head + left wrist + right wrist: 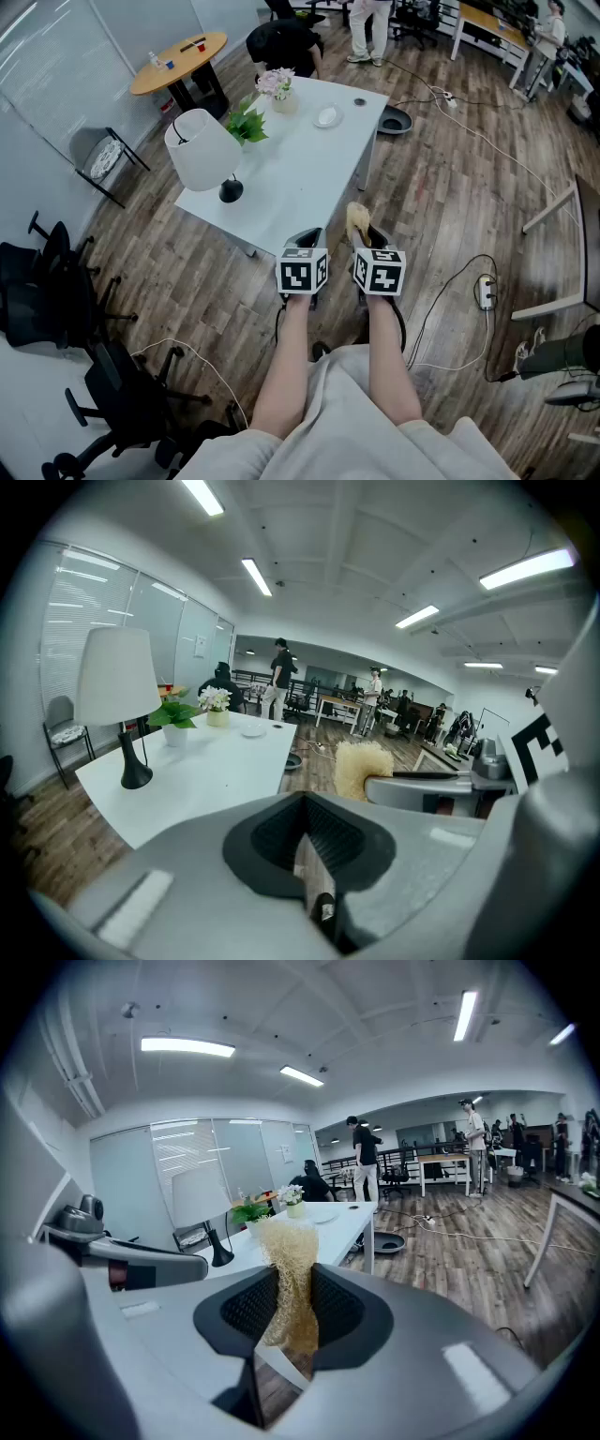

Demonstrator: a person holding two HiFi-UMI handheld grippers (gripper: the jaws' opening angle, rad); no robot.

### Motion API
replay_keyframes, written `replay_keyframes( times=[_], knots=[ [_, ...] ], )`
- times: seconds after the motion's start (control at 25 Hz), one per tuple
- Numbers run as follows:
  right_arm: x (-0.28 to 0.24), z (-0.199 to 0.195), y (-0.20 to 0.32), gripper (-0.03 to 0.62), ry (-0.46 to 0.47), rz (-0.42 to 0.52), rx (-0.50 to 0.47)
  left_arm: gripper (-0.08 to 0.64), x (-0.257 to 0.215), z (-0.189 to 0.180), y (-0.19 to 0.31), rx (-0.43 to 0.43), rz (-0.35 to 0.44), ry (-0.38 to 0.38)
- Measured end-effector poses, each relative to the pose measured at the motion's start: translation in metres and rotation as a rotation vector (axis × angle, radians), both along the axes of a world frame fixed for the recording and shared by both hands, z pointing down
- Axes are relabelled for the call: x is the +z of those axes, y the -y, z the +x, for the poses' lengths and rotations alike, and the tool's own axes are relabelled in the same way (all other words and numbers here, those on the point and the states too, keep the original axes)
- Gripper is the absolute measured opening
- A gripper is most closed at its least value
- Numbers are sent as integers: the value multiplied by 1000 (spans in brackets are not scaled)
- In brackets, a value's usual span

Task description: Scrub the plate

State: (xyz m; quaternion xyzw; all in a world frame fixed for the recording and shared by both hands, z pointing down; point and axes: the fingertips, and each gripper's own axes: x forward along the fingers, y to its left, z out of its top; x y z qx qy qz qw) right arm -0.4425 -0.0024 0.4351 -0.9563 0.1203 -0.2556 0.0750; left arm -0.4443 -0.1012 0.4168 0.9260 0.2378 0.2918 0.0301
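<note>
A small white plate [326,116] lies near the far end of the white table [309,178], well ahead of both grippers; it also shows as the plate [252,730] in the left gripper view and the plate [326,1215] in the right gripper view. My right gripper [361,234] is shut on a tan fibrous scrubber [356,219], which sticks up between its jaws as the scrubber [286,1269]. My left gripper [305,238] is beside it, just off the table's near edge. Its jaws are shut with nothing between them, and the left gripper [302,832] sees the scrubber [361,766] to its right.
On the table stand a white lamp [202,150], a green plant [246,124] and a vase of flowers [278,94]. A round wooden table [178,61] is at the back left, office chairs [56,291] at the left, cables [469,281] on the floor at the right. People stand far back.
</note>
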Motion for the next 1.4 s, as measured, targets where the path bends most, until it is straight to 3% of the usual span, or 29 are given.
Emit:
replay_keyframes(
  times=[0.16, 0.44, 0.8, 1.0, 1.4],
  knots=[
    [6, -9, -2, 124, 26, 17, 3, 0, 7, -10, 3, -13, 12, 17],
    [12, 8, -18, 124, 32, 18, 31, 1, 21, 11, -9, -18, 0, 26],
    [3, 62, -62, 126, 14, 77, 24, 2, 18, 65, -61, 8, -21, 25],
    [3, 99, -67, 130, 41, 164, -48, 2, 18, 104, -83, 2, -11, 34],
    [-2, 166, -128, 132, 25, 186, -53, 2, 9, 171, -141, 11, 2, 10]
  ],
)
